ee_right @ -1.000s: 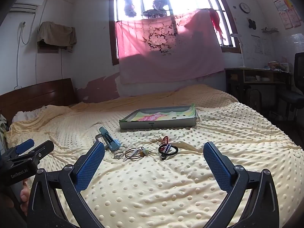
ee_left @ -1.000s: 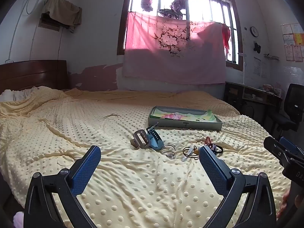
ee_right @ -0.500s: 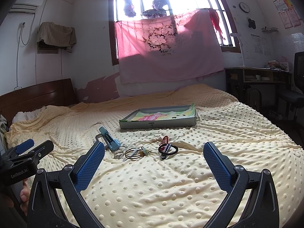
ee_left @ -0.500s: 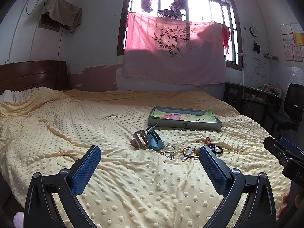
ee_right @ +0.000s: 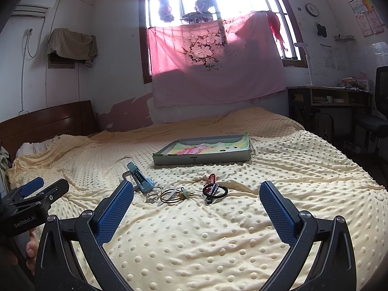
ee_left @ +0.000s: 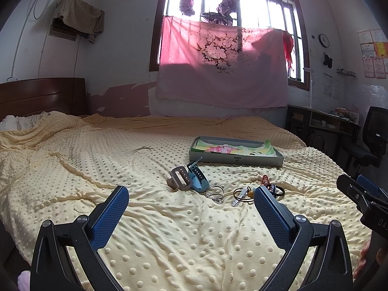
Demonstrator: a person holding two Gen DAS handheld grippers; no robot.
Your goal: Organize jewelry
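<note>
— So, what's on the bed (ee_left: pixel 121 160)?
— I see a shallow grey tray (ee_right: pixel 202 158) lined with a colourful printed sheet, no jewelry visible inside. Nearer me, the jewelry lies loose: blue watch (ee_left: pixel 198 178), silver bangles (ee_left: pixel 215 193), dark bracelets (ee_right: pixel 214 190).
— Claws?
— My left gripper (ee_left: pixel 191 197) and right gripper (ee_right: pixel 196 192) both gape wide, holding nothing.

Left gripper (ee_left: pixel 191 201): jaws spread wide, nothing between the blue pads (ee_left: pixel 110 214), arms entering from the lower corners of the frame. Right gripper (ee_right: pixel 196 200): likewise wide apart, empty, pads (ee_right: pixel 276 209) angled outward. Each unit visible at the other view's edge, lower left and lower right, with fingertips of the holding hand (ee_right: pixel 30 251) below it.
</note>
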